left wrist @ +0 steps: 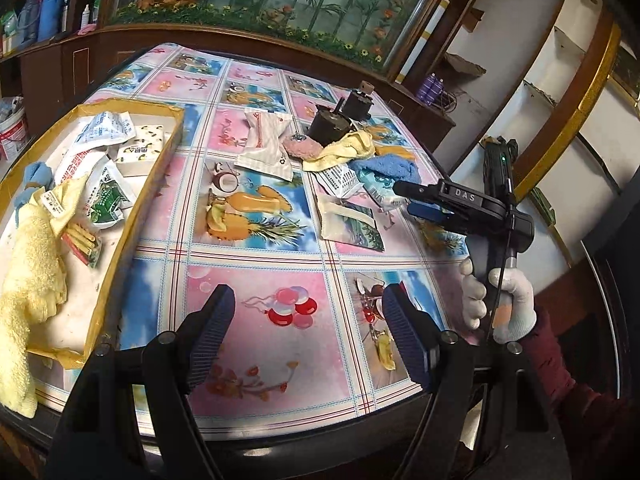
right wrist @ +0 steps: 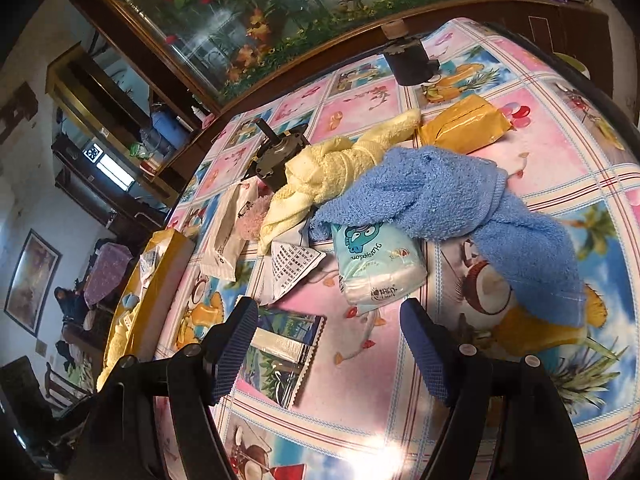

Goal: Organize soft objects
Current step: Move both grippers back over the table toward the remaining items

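Both the left gripper [left wrist: 306,334] and right gripper [right wrist: 328,350] hover empty, jaws apart, blue towel [right wrist: 448,196] at the right gripper's 1 o'clock.

The blue towel [right wrist: 452,196] lies over the top of the pale tissue pack [right wrist: 380,264], hiding its upper end. The yellow cloth [right wrist: 332,168] covers part of the dark motor-like object [right wrist: 276,156] and the pink fluffy item [right wrist: 252,216], whose shape cannot be told. In the left wrist view the yellow towel [left wrist: 28,276] in the box [left wrist: 132,216] runs off the left edge. Print on the packets [left wrist: 100,136] is too small to read.
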